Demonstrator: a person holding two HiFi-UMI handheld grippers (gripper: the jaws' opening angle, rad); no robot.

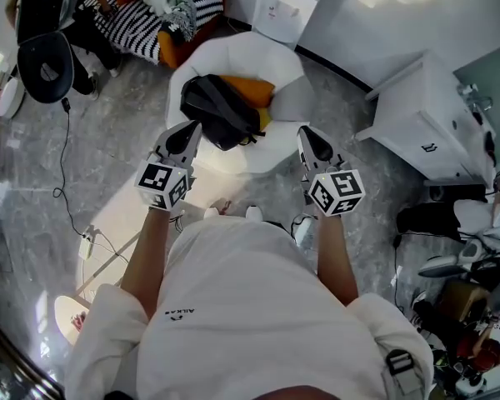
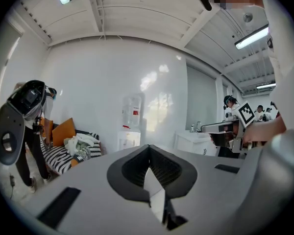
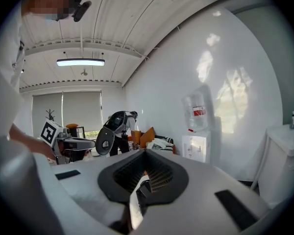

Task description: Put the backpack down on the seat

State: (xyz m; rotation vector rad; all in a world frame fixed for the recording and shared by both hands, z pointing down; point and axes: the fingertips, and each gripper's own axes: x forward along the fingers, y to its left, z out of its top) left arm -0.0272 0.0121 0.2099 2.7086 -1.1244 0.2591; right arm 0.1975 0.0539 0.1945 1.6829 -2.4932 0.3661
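Left hand-held gripper sits just beside the backpack in the head view, at its 8 o'clock, while the right hand-held gripper is at its 4 o'clock, clear of it. The black backpack lies on the white seat, with an orange cushion at its 2 o'clock.

In the left gripper view, the left hand-held gripper is closed and empty, with a water dispenser at 12 o'clock beyond it.

In the right gripper view, the right hand-held gripper is likewise closed on nothing, and the water dispenser stands at 2 o'clock.
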